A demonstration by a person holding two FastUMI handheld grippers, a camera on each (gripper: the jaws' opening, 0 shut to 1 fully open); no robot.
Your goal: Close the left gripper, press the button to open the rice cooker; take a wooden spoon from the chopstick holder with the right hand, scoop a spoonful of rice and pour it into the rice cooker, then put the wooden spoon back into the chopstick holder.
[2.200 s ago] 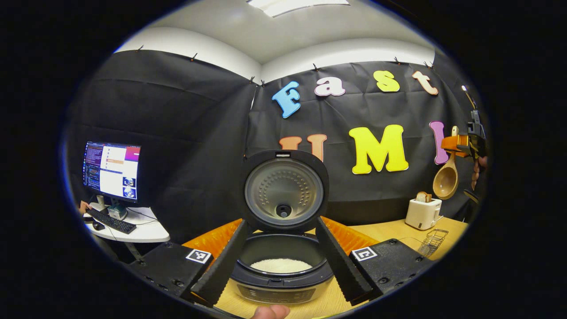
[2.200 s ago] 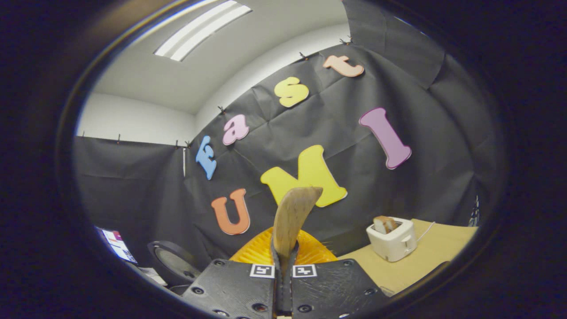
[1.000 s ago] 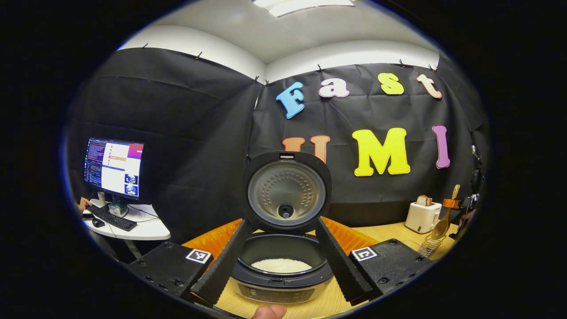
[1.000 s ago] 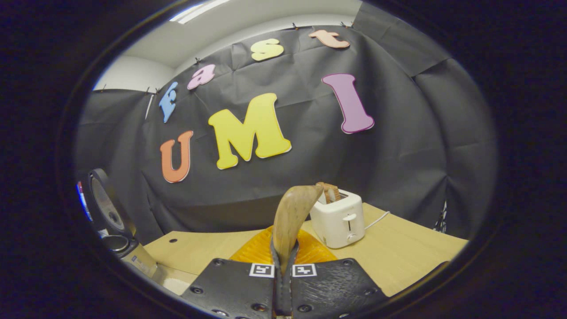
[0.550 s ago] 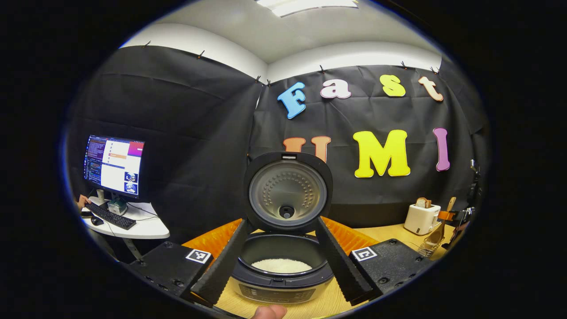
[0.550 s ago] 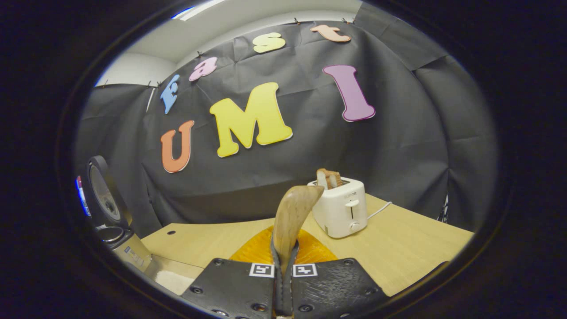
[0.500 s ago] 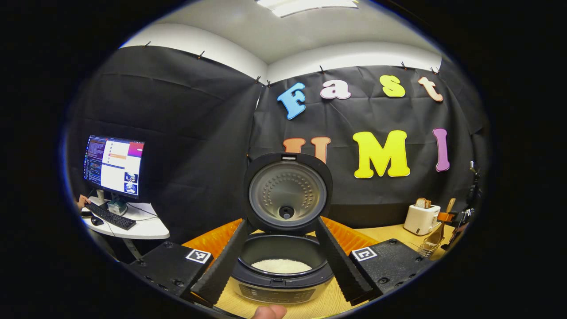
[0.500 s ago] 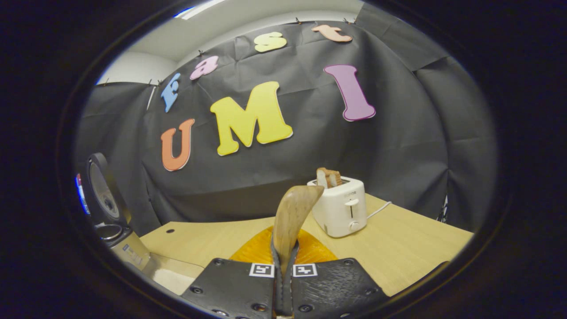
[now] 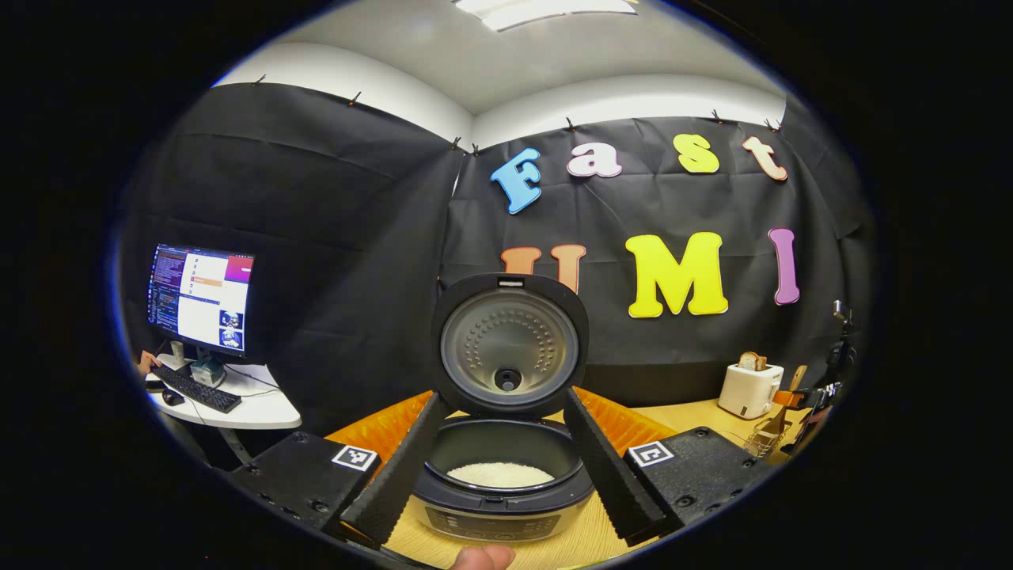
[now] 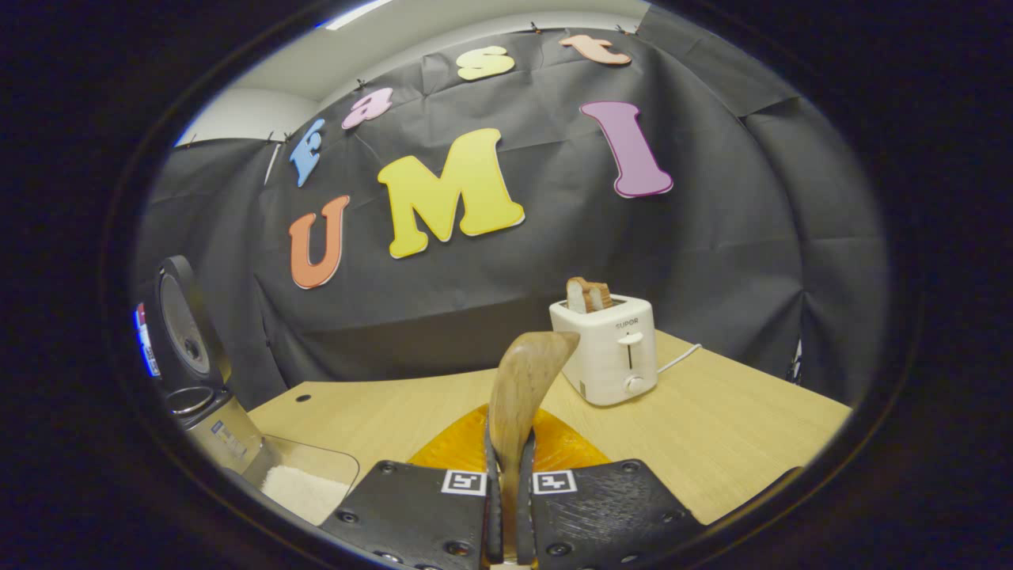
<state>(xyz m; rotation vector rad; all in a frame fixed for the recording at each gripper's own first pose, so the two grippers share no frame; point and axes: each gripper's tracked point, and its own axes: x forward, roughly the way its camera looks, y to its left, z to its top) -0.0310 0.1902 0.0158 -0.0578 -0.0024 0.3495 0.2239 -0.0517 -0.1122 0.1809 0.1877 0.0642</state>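
Observation:
The rice cooker [image 9: 498,507] stands with its lid [image 9: 509,344] raised and white rice [image 9: 500,473] in its pot. My left gripper [image 9: 502,398] is open, one finger on each side of the cooker, touching nothing. Far right in the left gripper view, the wooden spoon [image 9: 785,392] stands bowl-down in the wire chopstick holder [image 9: 764,437], held by my right gripper [image 9: 819,389]. In the right gripper view, my right gripper [image 10: 510,467] is shut on the wooden spoon [image 10: 522,380], whose handle end rises between the fingers. The cooker [image 10: 186,336] is at the left edge there.
A white toaster [image 10: 613,356] with bread stands on the wooden table [image 10: 728,443] near the back wall. A clear container of rice [image 10: 305,487] sits beside the cooker. A desk with a monitor [image 9: 202,297] stands far left. A person's fingertip [image 9: 483,556] shows at the bottom edge.
My right gripper has come down with the wooden spoon from high up to the wire holder, and the rice container has come into its view. The left gripper has stayed still and open.

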